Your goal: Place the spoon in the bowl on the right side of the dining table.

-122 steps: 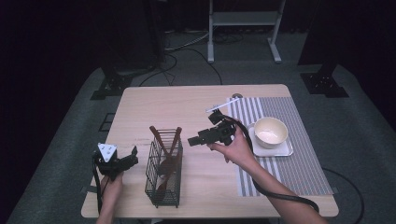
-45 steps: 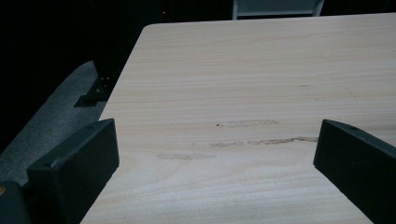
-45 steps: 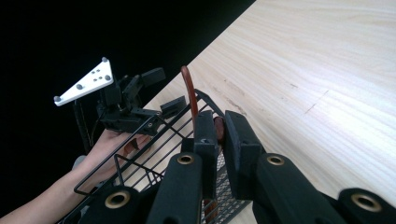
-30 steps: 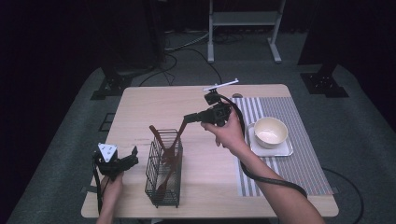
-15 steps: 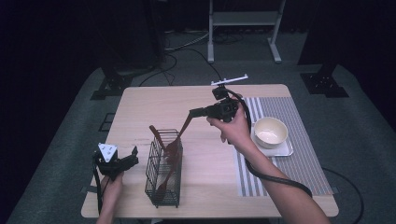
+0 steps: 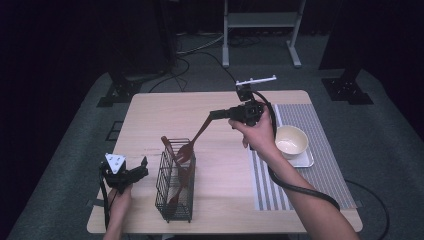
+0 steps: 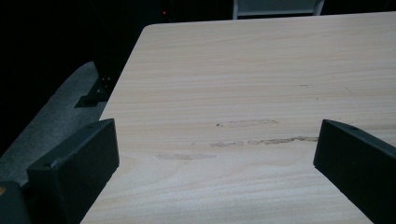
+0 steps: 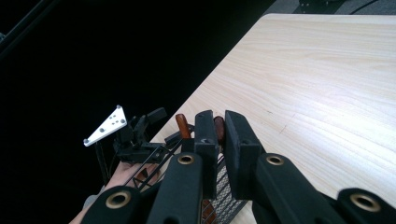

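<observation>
A black wire basket point(image 6: 175, 192) stands on the table's front left part with brown wooden utensils point(image 6: 179, 187) leaning in it. My right gripper point(image 6: 214, 114) hangs over the table's middle, shut on the handle end of a brown wooden fork point(image 6: 196, 136). The fork slants down to the left, its head at the basket's top rim. In the right gripper view the jaws point(image 8: 215, 123) pinch the brown handle point(image 8: 218, 126). My left gripper point(image 6: 142, 169) rests open left of the basket, with bare wood between its jaws point(image 7: 215, 140).
A cream bowl point(image 6: 291, 140) sits on a white plate point(image 6: 305, 161) on a striped placemat point(image 6: 300, 175) at the right. The wooden table point(image 6: 165, 112) ends just left of my left gripper point(image 8: 135, 135). A metal stand point(image 6: 260, 22) is behind the table.
My right gripper has risen and moved away toward the table's far side, drawing the fork up out of the basket. The left gripper has stayed put.
</observation>
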Motion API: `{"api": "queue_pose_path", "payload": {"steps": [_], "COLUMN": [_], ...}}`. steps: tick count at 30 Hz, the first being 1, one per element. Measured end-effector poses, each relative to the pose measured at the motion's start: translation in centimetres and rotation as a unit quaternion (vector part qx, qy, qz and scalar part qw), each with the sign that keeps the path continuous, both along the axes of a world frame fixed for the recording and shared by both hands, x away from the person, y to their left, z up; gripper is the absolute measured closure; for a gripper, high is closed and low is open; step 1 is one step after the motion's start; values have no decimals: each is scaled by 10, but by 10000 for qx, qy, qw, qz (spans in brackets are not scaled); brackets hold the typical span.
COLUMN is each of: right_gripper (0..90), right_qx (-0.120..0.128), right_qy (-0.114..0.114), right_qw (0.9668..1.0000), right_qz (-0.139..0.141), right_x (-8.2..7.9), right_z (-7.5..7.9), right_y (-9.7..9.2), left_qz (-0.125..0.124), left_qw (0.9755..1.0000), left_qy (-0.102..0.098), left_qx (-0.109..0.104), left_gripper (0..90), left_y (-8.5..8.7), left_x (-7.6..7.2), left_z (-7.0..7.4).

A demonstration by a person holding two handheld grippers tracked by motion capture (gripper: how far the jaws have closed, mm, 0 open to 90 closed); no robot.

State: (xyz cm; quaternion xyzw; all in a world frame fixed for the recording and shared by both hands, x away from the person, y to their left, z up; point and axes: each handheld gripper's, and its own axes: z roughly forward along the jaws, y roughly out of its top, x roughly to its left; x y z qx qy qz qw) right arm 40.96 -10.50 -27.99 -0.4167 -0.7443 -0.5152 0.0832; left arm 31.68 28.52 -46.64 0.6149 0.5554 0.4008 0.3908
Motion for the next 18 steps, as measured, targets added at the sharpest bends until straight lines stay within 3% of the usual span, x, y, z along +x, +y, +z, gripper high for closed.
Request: {"api": "queue_pose_path", "payload": {"steps": [18], "right_gripper": [837], "right_qx": [112], "right_qy": [0], "right_qw": [9998], "right_qz": [-162], "right_x": [-1], "right_z": [10], "right_y": [-20], "left_qz": [4], "left_qw": [10000], "left_qy": [-1], "left_qx": [14], "left_gripper": [0], "left_y": [0], "left_x": [0], "left_z": [0]}}
